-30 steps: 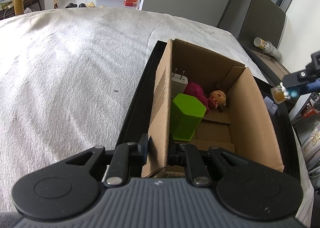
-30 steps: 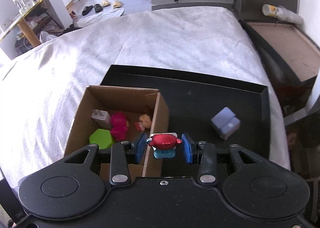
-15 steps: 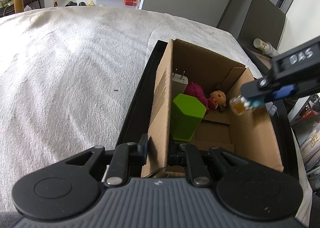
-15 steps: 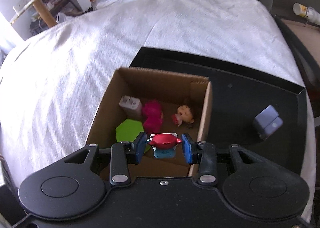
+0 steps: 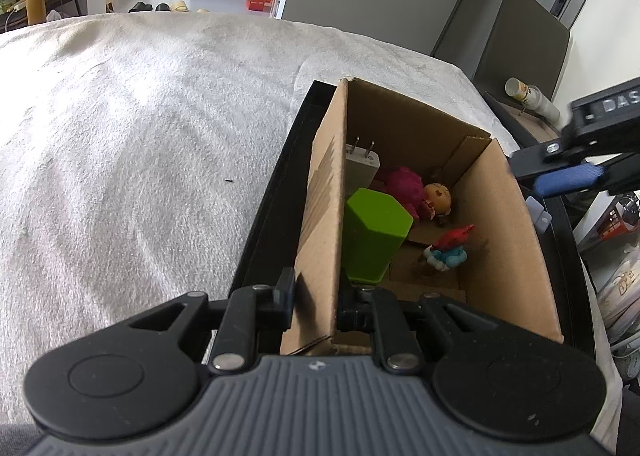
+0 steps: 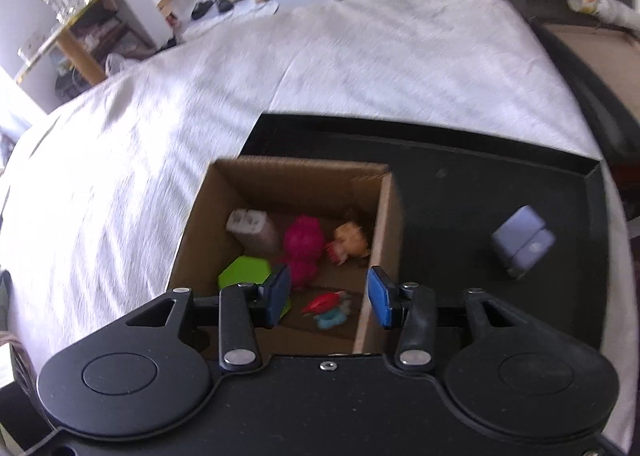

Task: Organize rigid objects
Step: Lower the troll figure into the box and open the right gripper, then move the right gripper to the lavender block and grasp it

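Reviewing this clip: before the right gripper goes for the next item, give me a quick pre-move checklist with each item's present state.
1. Red-and-blue figurine released into the cardboard box: ok, it lies on the box floor.
2. Right gripper empty: ok, jaws opening, nothing between them.
3. Left gripper steadying the box: ok, shut on the near wall.
4. Next item located: ok, lilac-grey block sits alone in the black tray.
5. Room left in the box: ok, bare floor near the figurine.
6. Block's graspable width: cannot tell.

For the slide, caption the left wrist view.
Left gripper clamps the cardboard box wall; red-hatted figurine inside.
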Motion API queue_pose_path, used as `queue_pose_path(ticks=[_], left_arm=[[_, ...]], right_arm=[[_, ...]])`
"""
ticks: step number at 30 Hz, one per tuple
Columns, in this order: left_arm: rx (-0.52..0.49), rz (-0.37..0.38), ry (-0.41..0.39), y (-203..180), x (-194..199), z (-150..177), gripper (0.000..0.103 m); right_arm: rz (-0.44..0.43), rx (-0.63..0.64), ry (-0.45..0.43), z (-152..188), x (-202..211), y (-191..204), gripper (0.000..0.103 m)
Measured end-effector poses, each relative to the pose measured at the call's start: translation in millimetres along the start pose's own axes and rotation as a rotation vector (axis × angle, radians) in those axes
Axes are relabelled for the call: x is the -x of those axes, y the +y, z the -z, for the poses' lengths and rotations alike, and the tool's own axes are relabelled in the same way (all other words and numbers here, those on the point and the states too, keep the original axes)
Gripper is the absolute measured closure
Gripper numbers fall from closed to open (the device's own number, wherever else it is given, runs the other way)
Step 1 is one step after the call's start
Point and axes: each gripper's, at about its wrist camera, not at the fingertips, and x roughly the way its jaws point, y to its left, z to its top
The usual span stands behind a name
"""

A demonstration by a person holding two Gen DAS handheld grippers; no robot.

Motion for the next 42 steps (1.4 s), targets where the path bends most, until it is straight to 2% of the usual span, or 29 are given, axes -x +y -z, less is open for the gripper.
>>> queue_pose_path(ticks=[9,13,20,30,42], left_arm=[[-0.003,-0.007,-0.003,-0.6,0.6,0.1,0.086],[0.002,-0.013,-0.006,0.8,1.2,-0.3,0.086],[0.003,-0.016,-0.010,0.5,0.7,-1.7,0.086],[0.006,-0.017,-0.012,0.3,-0.5,-1.8,0.086],[0.011,-0.011,-0.010,1.2,-0.7,-1.4,0.086]], right_arm=[[0.069,-0.083,-0.039,-2.0,19.7,-55.1,0.057],[0.089,-0.106,-0.038,0.1,14.2,-71.9,0.057],[0.164,-0.117,-0.027,1.5,-5.5,-96.2,0.049],[0.236,0.030,0.027,-8.2,-44.1,-116.8,0.044],[0.320,0.256,0.072,-3.1,-84.7,-105.4,0.043]])
